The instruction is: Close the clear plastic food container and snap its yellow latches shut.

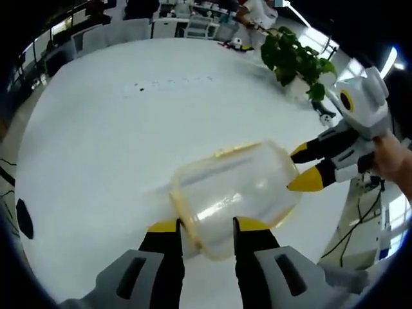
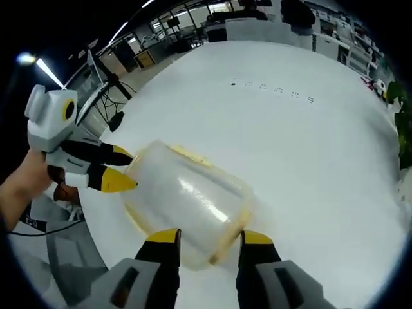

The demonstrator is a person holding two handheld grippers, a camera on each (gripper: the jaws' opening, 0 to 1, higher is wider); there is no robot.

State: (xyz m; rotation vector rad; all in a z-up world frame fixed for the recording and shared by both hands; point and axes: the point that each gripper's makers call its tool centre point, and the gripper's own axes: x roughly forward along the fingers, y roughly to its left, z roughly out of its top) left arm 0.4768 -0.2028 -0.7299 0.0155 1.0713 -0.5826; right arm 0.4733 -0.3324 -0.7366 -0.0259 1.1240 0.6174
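The clear plastic food container [image 1: 235,190] with yellow trim lies tilted on its side over the white table [image 1: 96,148]. Its near end sits between the yellow fingertips of my left gripper [image 1: 206,225], which presses on it from both sides. My right gripper [image 1: 302,168] comes in from the right with its fingertips against the container's far end. In the right gripper view the container [image 2: 187,193] has its end pinched between the jaws of my right gripper [image 2: 211,237]. The left gripper [image 2: 121,168] meets the container's other end there. A yellow latch strip [image 1: 239,149] runs along the upper edge.
A potted plant [image 1: 296,55] stands at the table's far right edge. A row of small dark marks [image 1: 168,83] lies further out on the table. A person's hand [image 1: 394,161] holds the right gripper. Desks and chairs [image 1: 187,26] line the back, and cables hang past the table edge [image 1: 360,219].
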